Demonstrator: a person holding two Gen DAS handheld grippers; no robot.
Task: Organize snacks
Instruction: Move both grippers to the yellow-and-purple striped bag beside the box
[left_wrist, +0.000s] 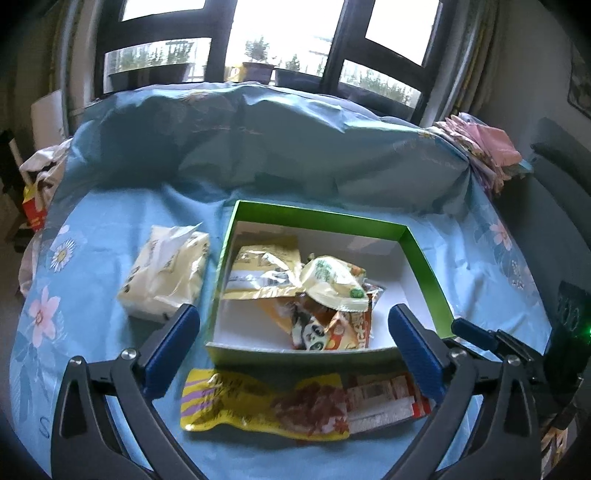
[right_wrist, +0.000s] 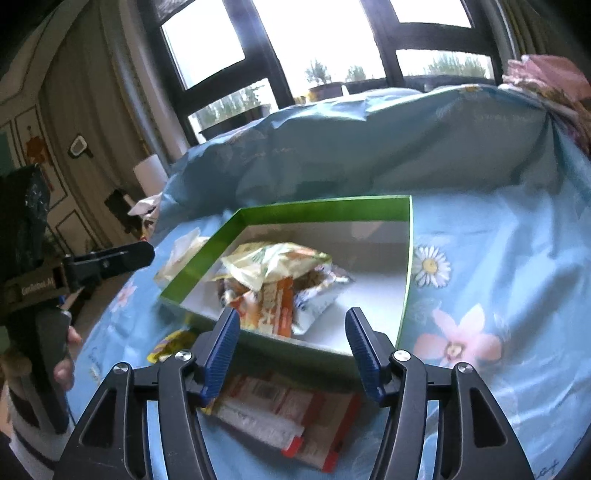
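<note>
A green box (left_wrist: 317, 216) with a white inside sits on the blue flowered bedspread and holds several snack packets (left_wrist: 325, 280). It also shows in the right wrist view (right_wrist: 317, 208) with the packets (right_wrist: 273, 266). In front of the box lie a yellow snack bag (left_wrist: 258, 406) and a red-and-white packet (left_wrist: 384, 400). My left gripper (left_wrist: 291, 349) is open and empty, above these two. My right gripper (right_wrist: 291, 354) is open and empty, above the red-and-white packet (right_wrist: 280, 413). The yellow bag (right_wrist: 171, 343) peeks out at its left.
A cream tissue pack (left_wrist: 166, 273) lies left of the box. A rumpled blue duvet (left_wrist: 295, 147) rises behind it, below a window. Folded pink cloth (left_wrist: 487, 147) sits at the far right. The other gripper (left_wrist: 491, 338) shows at the right edge.
</note>
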